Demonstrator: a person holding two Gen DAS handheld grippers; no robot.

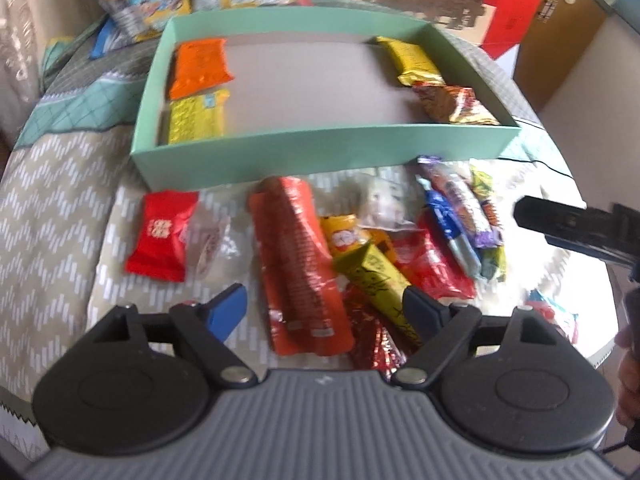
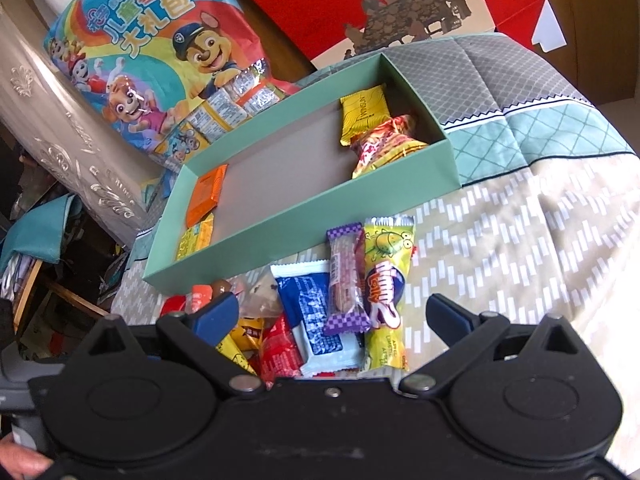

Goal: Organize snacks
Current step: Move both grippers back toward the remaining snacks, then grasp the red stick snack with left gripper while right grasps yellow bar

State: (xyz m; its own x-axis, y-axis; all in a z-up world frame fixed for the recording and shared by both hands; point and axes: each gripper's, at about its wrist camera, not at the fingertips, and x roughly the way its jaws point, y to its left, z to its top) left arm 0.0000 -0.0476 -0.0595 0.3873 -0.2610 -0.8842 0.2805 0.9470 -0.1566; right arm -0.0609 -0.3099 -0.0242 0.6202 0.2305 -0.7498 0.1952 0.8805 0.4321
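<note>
We hover left tool (image 1: 324, 304), released, over long orange packet (image 1: 298, 264); green box (image 1: 320, 148) at 12 o'clock. Right tool (image 2: 332, 316) released, empty. Next: we clench on packet, lift.

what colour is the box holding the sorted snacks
Mint green outside, grey-brown floor inside box; clearest in left wrist view.

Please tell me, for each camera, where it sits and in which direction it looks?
Left wrist view: sits on the left gripper, looks down at loose snacks before the green box; its jaws stand open, right gripper enters at the right edge.
Right wrist view: sits on the right gripper, jaws open over the blue packet; a hand shows.
Both share the box and its orange packet.
</note>
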